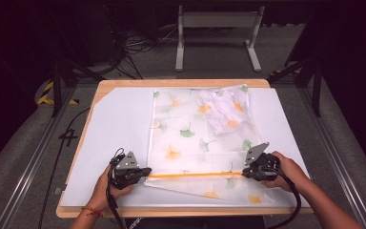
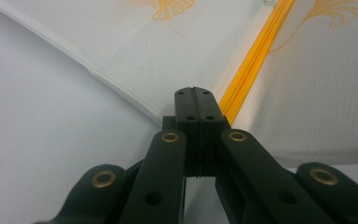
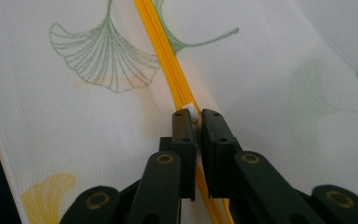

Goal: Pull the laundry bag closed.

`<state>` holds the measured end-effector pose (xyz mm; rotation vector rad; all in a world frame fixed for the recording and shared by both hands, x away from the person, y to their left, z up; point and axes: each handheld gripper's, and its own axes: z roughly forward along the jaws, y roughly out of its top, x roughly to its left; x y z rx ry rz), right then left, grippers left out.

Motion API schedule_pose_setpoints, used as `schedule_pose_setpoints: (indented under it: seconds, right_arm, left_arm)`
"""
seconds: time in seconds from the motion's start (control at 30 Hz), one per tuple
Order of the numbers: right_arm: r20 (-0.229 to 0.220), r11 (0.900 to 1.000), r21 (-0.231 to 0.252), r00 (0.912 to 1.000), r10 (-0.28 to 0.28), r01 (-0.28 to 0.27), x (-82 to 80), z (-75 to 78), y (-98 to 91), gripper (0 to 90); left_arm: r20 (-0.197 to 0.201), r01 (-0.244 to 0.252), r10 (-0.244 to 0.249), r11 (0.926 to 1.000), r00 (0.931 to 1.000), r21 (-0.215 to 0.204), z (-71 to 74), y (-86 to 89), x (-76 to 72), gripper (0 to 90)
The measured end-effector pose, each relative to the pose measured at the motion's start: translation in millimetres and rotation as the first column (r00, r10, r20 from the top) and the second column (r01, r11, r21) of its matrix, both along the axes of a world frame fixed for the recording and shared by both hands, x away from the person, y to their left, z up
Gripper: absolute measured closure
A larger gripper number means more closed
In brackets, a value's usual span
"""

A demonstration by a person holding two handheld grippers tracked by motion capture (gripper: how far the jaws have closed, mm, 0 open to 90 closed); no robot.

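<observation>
Your grippers sit at opposite ends of the zipper point(image 1: 195, 175), and that tells you most of where the job stands. Start with the big picture: a white mat point(image 1: 114, 119) covers the table point(image 1: 124, 82), and the mesh bag point(image 1: 198, 143) with its ginkgo-leaf print lies flat along the middle, a bundle of cloth point(image 1: 221, 112) visible inside its far half. The zipper runs across the bag's near end, and its orange teeth look joined along the whole stretch between your hands (so the closing seems nearly or fully done). Your left gripper point(image 2: 196, 93) is clamped tight on the bag's edge at the zipper's left end, anchoring it. Your right gripper point(image 3: 196, 116) is pinched narrow on the small white pull point(image 3: 192, 113) at the right end. What I judge is left: check the pull has reached its stop, then let go.
</observation>
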<state>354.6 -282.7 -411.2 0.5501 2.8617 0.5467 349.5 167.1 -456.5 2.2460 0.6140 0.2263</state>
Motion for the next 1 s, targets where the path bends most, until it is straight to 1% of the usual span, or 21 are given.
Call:
schedule_pose_setpoints:
  seconds: [0.13, 0.37, 0.5, 0.6, 0.63, 0.7, 0.77, 0.8, 0.97, 1.0]
  right_arm:
    - [-0.010, 0.9999, 0.008, 0.9999, -0.012, 0.012, -0.5, 0.3, -10.4, 84.4]
    - [-0.009, 0.9991, 0.012, 0.9991, -0.041, 0.041, -3.2, 1.1, -25.1, 84.4]
    - [-0.019, 0.9985, 0.020, 0.9985, -0.051, 0.051, -3.7, 1.6, -30.8, 84.4]
    - [-0.016, 0.9980, 0.026, 0.9982, -0.058, 0.058, -4.2, 1.2, -33.8, 84.4]
    - [-0.022, 0.9976, 0.037, 0.9981, -0.058, 0.059, -4.5, 1.2, -34.8, 84.3]
    - [-0.016, 0.9972, 0.039, 0.9979, -0.063, 0.064, -4.5, 0.6, -36.0, 84.3]
    - [-0.018, 0.9964, 0.053, 0.9977, -0.065, 0.066, -5.2, 0.7, -37.9, 84.4]
    - [-0.009, 0.9966, 0.051, 0.9979, -0.064, 0.064, -5.1, 0.8, -39.0, 84.4]
    - [-0.001, 0.9954, 0.055, 0.9969, -0.079, 0.079, -5.5, 1.1, -42.2, 84.3]
    - [0.002, 0.9948, 0.061, 0.9967, -0.082, 0.081, -5.3, 0.9, -42.7, 84.3]
  left_arm:
    - [-0.001, 0.000, 0.000, 1.0000, 1.0000, 0.001, 0.1, 0.0, 0.1, 90.0]
    - [-0.003, -0.001, 0.001, 1.0000, 1.0000, 0.001, 0.2, -0.2, 0.2, 90.0]
    - [-0.004, -0.001, 0.001, 1.0000, 1.0000, 0.001, 0.2, -0.2, 0.2, 90.0]
    - [-0.002, -0.001, 0.001, 1.0000, 1.0000, 0.000, 0.1, -0.1, 0.0, 90.0]
    - [-0.002, -0.001, 0.001, 1.0000, 1.0000, 0.000, 0.1, -0.1, 0.0, 90.0]
    - [-0.004, 0.000, 0.000, 1.0000, 1.0000, 0.000, 0.2, -0.1, 0.2, 90.0]
    - [-0.003, 0.001, -0.001, 1.0000, 1.0000, 0.002, 0.3, -0.2, 0.3, 90.0]
    - [-0.003, 0.001, -0.001, 1.0000, 1.0000, 0.002, 0.3, -0.2, 0.2, 90.0]
    - [-0.003, 0.003, -0.003, 1.0000, 1.0000, 0.001, 0.2, 0.1, 0.5, 90.0]
    - [-0.003, 0.004, -0.004, 1.0000, 1.0000, 0.001, 0.2, 0.2, 0.5, 90.0]
